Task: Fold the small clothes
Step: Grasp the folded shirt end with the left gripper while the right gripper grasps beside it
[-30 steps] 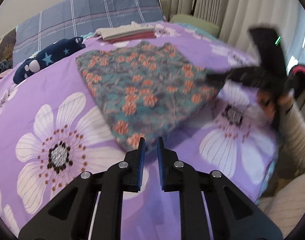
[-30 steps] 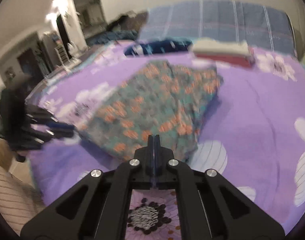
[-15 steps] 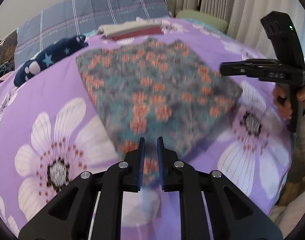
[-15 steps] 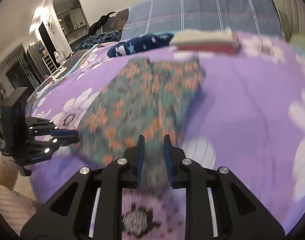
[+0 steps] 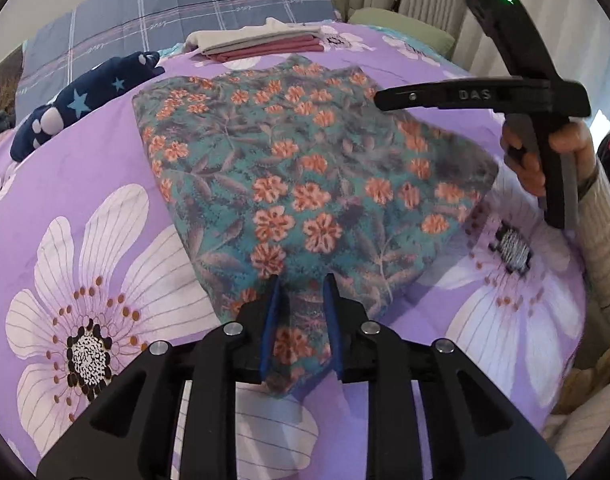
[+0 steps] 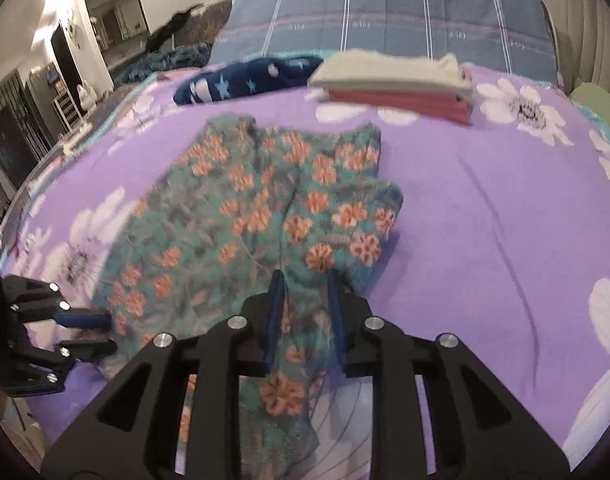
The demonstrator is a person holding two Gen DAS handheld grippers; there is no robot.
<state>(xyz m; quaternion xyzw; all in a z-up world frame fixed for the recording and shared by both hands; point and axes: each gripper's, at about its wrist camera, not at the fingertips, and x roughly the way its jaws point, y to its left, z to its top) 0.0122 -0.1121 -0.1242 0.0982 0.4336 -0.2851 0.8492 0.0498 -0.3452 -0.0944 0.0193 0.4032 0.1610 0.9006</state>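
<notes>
Both my grippers, left (image 5: 301,286) and right (image 6: 305,282), angle down, jaws just parted, straddling the teal orange-flowered cloth garment (image 5: 305,176) unpinched.

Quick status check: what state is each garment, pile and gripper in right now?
Teal garment with orange flowers: lying mostly flat on the purple flowered bedspread, near corners between both grippers' fingers.
Left gripper: jaws just opening, apart, over one corner.
Right gripper: jaws just opening, apart, over another corner.
Cream-and-red clothes stack: folded, untouched.
</notes>
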